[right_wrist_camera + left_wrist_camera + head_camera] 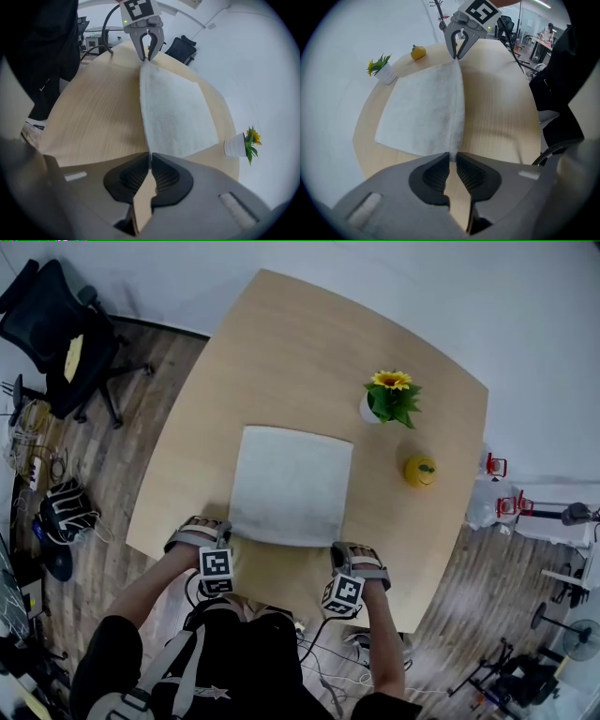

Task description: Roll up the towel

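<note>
Wood table (281, 343), person standing at its near edge with a gripper in each hand, both pointing steeply down. Left gripper (453, 157): jaws nearly together, pinching the towel (291, 484) at its near-left corner. Right gripper (150, 157): same, jaws pressed on the near-right corner. The towel's near edge runs straight between the two grippers. The rest of the towel lies flat and unrolled, mid-table, closer to the near side. Beyond its far-right corner is a potted plant (391, 397), with a yellow fruit (420, 471) to the right of the towel. Office chair (56, 334) on the floor at far left.
</note>
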A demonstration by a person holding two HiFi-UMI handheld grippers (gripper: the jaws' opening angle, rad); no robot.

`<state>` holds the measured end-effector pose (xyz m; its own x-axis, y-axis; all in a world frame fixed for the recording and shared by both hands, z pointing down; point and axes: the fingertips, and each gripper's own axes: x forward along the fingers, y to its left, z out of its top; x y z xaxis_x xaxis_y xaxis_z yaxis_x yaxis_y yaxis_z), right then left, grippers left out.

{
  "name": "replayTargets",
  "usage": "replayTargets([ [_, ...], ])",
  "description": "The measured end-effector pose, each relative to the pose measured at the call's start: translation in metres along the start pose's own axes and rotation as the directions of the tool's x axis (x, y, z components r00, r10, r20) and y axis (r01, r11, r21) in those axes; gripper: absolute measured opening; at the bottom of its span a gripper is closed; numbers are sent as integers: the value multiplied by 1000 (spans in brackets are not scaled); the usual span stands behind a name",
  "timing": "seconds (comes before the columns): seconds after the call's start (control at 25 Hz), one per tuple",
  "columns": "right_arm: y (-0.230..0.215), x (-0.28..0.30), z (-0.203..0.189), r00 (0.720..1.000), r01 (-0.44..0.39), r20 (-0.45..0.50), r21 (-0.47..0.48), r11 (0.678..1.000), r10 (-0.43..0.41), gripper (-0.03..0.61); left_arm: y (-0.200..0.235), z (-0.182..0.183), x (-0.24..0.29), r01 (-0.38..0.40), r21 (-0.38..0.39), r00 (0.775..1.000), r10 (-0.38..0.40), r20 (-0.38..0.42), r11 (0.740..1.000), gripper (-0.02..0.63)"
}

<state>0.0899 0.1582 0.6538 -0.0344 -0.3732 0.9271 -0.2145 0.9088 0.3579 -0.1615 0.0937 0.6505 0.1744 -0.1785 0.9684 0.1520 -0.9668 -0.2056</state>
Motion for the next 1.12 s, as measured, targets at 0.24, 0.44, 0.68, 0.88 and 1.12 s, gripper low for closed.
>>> replayTargets([
  [0.24, 58, -21, 7, 996, -93, 24, 46, 995, 92, 26, -42, -8, -9, 50, -2, 999, -50, -12, 999, 57],
  [0.44, 79, -32, 7, 995, -91, 36, 76, 993, 89, 26, -61, -8, -16, 38, -38, 999, -38, -9, 999, 59],
  [0.68, 63, -28, 5, 997, -63, 55, 112, 992, 57, 26, -50, -6, -19, -8, -87, 1000, 7, -21, 996, 63],
  [0.88, 43, -25, 2, 997, -43, 73, 124, 991, 34, 26, -38, -5, -17, -3, -136, 1000, -2, -30, 991, 63],
  [1.12, 29, -12, 1, 996, -43, 86, 116, 992, 33, 26, -30, -6, -8, 29, -211, 998, -39, -47, 977, 64],
])
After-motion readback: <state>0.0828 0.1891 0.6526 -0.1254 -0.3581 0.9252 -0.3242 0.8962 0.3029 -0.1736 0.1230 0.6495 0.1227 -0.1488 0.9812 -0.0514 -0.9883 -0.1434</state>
